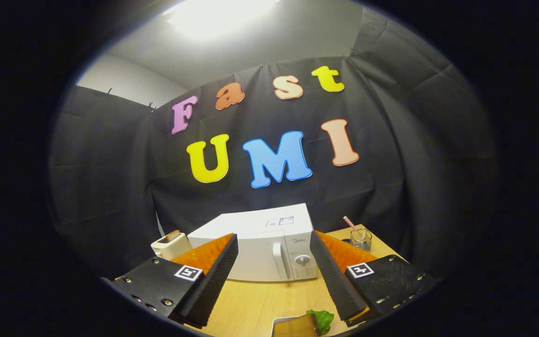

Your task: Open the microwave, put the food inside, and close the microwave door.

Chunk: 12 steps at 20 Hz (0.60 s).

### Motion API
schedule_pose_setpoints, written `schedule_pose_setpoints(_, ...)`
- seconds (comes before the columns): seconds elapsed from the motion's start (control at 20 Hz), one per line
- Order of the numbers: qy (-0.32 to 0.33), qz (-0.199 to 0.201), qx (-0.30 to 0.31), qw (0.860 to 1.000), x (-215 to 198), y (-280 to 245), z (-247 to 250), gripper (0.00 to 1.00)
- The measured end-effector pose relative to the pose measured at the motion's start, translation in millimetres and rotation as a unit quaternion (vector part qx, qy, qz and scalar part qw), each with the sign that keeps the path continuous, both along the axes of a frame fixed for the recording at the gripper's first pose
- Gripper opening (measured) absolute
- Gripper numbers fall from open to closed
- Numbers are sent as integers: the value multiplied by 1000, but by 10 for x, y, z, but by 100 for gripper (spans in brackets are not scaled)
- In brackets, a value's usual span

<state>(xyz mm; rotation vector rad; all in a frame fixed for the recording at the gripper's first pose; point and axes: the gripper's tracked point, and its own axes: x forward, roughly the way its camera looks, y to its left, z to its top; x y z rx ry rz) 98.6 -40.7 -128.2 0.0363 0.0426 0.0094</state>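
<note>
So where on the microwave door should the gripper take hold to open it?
On the vertical white handle of the closed microwave, at the door's edge next to the control panel. It stands proud as an upright bar, so likely approach straight from the front, fingers either side. The gripper is open, short of it.

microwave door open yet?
No, the microwave door sits flush shut, handle untouched, beyond the open claw, whose fingers hold nothing.

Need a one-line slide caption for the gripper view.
Open claw faces the closed white microwave on the wooden table, with food on a plate between its fingers.
</note>
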Motion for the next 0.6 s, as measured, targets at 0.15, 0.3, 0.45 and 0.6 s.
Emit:
schedule_pose_setpoints(0.15, 10, 6, -8, 1000, 317, 50, -356, 96)
schedule_pose_setpoints(0.3, 11, 10, -34, 999, 626, 127, -643, 96)
schedule_pose_setpoints(0.45, 23, 3, -69, 997, 889, 175, -973, 95)
schedule_pose_setpoints(0.6, 39, -2, -63, 997, 1176, 184, -1221, 92)
